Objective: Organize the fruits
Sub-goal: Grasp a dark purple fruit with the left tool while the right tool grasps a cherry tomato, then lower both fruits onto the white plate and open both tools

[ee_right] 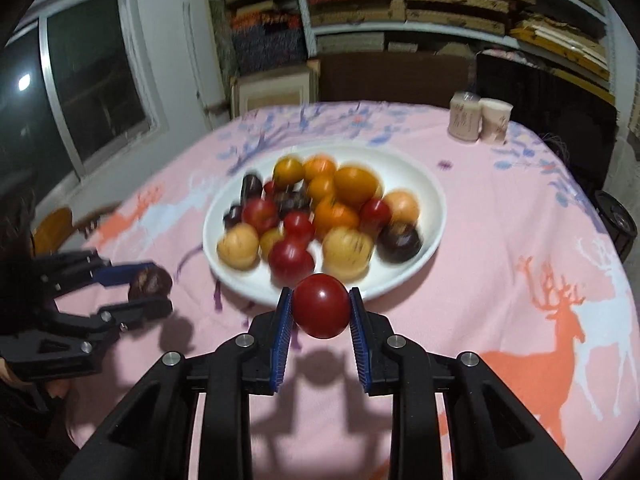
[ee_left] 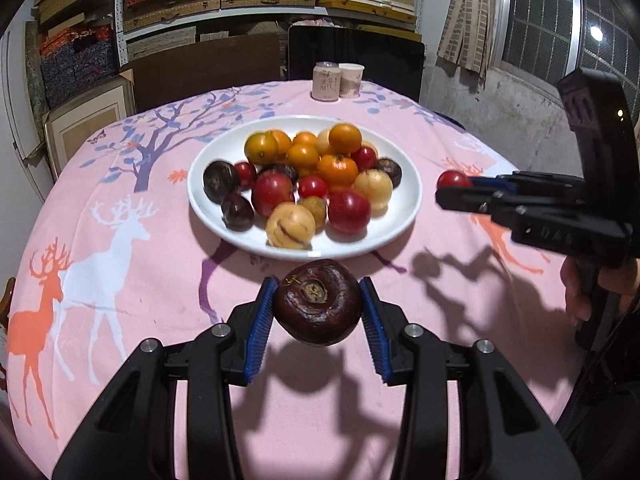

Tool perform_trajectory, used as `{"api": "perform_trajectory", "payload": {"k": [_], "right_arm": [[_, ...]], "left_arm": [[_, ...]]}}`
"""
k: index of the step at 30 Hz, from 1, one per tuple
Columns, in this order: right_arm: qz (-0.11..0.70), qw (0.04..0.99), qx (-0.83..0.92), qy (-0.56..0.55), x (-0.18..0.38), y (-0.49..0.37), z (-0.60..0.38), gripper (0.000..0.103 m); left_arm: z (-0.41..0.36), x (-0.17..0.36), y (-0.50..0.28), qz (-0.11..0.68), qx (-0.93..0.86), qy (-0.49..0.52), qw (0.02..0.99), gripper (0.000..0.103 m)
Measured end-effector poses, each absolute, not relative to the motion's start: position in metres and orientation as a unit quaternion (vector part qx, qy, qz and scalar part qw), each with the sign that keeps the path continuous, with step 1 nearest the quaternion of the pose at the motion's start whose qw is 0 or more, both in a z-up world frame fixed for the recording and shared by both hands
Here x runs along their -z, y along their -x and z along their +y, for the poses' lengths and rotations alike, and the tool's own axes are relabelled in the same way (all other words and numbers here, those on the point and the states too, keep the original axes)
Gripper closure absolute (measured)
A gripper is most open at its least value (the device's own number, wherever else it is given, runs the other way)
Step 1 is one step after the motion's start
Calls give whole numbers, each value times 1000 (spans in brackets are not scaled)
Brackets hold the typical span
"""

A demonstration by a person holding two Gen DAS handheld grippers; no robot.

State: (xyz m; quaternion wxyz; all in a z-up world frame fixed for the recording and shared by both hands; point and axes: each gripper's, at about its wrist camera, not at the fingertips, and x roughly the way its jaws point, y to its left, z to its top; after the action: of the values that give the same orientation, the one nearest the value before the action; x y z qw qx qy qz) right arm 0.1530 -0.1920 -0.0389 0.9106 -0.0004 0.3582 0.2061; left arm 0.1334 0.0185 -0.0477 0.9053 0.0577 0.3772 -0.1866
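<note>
Both claws loaded above the pink deer-print tablecloth (ee_left: 120, 280): my left gripper (ee_left: 320, 304) is clamped on a dark purple-brown water chestnut (ee_left: 318, 302), held clear of the cloth just in front of the white plate (ee_left: 208, 208), while my right gripper (ee_right: 320, 308) pinches a red tomato (ee_right: 322, 306) near the plate's rim on its own side. The plate holds the rest of the mixed pile: orange tomatoes (ee_left: 338, 168), more red ones, pale yellow fruits (ee_left: 290, 226) and further dark chestnuts (ee_left: 220, 182). A can (ee_left: 326, 80) and a paper cup (ee_left: 351, 79) stand together at the table's far edge.

I judge the sorting to be at an early stage, with each hand carrying one piece away from the heap. Next, each fruit needs a bare patch of cloth well apart from the other kind, a gentle lowering and a slow release, since both are round and likely to roll.
</note>
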Motion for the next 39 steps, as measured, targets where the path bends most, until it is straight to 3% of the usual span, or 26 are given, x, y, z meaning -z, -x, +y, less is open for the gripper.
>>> {"api": "perform_trajectory", "payload": {"k": [11,39], "right_arm": [[313,929,-197,0,-3,-191,-192,75],[316,928,-197,15,-4,-231,-170,75]], "left_arm": [[10,20,-189,357,164,-58,918,62],[1,36,-257,373,133,-55,917,62]]}}
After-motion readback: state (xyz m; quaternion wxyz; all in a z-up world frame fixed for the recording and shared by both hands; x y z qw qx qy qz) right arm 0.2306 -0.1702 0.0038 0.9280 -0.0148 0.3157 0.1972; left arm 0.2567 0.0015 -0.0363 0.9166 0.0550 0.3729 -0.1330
